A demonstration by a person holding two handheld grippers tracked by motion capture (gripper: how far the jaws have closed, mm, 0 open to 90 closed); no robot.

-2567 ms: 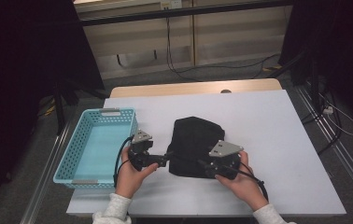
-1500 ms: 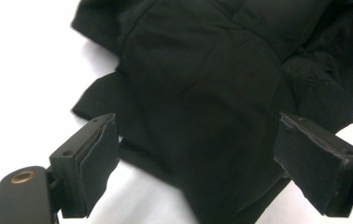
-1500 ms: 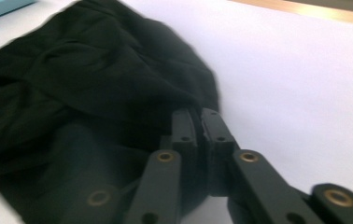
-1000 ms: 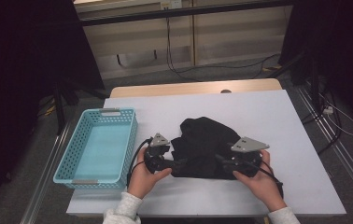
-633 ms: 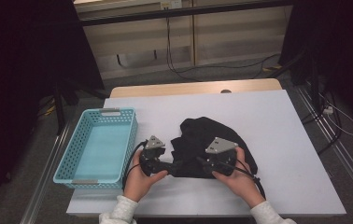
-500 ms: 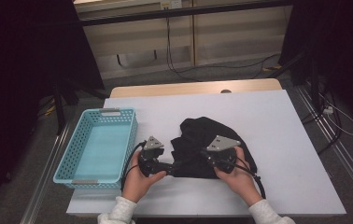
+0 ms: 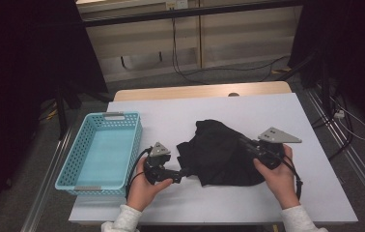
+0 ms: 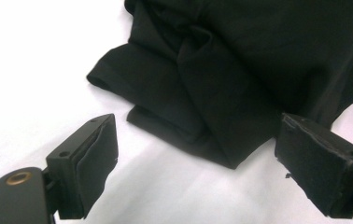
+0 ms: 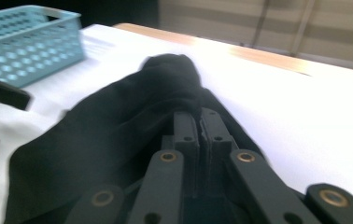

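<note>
Right claw (image 7: 246,144) clenched on the black garment (image 7: 221,153), bunched on the worktop (image 7: 171,116) straight ahead of it. Left claw (image 8: 198,161) released, near folded hem lying between its jaws, ready to be pinched.

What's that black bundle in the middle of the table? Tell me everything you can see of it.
The black cloth looks like soft, matte fabric, a garment perhaps, though which kind I cannot tell. It lies crumpled and loosely folded in layers on the white table, right of the blue basket and apart from it. A hemmed, folded corner points toward the left tongs, which stand open just short of it. The right tongs are shut on its right side.
</note>
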